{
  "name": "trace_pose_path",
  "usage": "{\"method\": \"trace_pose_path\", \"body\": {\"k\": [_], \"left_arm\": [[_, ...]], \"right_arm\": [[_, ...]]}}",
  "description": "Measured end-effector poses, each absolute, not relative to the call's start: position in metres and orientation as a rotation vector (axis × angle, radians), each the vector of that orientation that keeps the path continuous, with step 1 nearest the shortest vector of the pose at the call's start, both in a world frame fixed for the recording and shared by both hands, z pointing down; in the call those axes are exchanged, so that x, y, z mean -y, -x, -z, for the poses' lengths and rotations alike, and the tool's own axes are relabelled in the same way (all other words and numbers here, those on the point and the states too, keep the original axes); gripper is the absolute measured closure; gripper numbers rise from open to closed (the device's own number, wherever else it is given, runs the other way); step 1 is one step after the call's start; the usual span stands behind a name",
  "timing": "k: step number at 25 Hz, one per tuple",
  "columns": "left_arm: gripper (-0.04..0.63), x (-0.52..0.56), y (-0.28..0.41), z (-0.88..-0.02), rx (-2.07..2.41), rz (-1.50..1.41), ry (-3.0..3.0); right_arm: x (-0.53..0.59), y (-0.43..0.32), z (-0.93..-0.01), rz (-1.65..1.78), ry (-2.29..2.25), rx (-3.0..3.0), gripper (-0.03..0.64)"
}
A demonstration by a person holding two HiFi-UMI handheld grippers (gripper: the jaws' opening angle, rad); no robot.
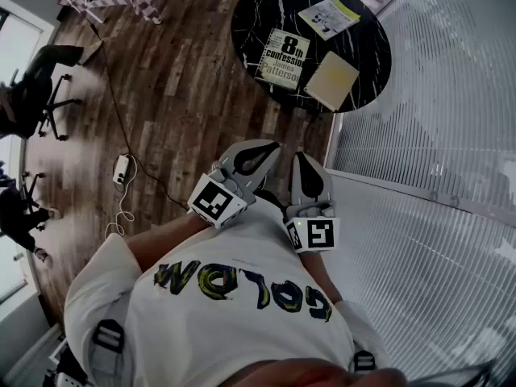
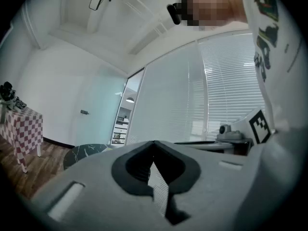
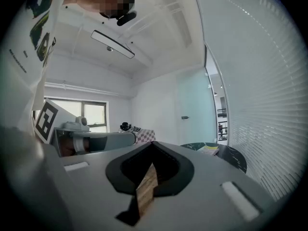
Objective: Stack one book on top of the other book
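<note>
My left gripper [image 1: 260, 153] and right gripper [image 1: 309, 168] are closed and empty. The dark book [image 1: 284, 57] and tan book [image 1: 331, 80] lie up-frame, nearer the right.

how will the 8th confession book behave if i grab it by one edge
The 8th confession book looks thick, so probably fairly stiff and heavyish. Lying flat on the table, it likely won't roll or tip.

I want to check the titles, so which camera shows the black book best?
The head view: the black book lies cover up on the round table, and its title is readable. Both gripper views see that table only from low and far away, and the black book cannot be made out in either.
</note>
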State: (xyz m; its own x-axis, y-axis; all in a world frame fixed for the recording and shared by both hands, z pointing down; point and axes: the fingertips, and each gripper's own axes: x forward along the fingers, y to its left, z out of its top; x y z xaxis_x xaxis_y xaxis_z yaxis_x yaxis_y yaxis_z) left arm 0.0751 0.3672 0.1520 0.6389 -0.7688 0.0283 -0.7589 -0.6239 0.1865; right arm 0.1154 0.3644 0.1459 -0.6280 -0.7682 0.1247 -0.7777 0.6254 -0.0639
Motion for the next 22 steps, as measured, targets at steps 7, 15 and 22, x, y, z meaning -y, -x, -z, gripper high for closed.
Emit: {"method": "trace_pose_path", "body": {"k": [7, 15, 22], "left_arm": [[0.595, -0.357, -0.083, -0.147, 1.281, 0.099, -2.676], [0.595, -0.352, -0.103, -0.151, 1.314, 0.107, -2.657], [0.595, -0.351, -0.108, -0.161, 1.329, 0.052, -2.631]], "right_arm": [[-0.355, -0.125, -0.144, -0.172, -1.308, 2.757, 0.615], [-0.348, -0.147, -0.148, -0.199, -1.305, 2.783, 0.614], [-0.344, -0.154, -0.156, -0.247, -1.288, 2.779, 0.615]]}}
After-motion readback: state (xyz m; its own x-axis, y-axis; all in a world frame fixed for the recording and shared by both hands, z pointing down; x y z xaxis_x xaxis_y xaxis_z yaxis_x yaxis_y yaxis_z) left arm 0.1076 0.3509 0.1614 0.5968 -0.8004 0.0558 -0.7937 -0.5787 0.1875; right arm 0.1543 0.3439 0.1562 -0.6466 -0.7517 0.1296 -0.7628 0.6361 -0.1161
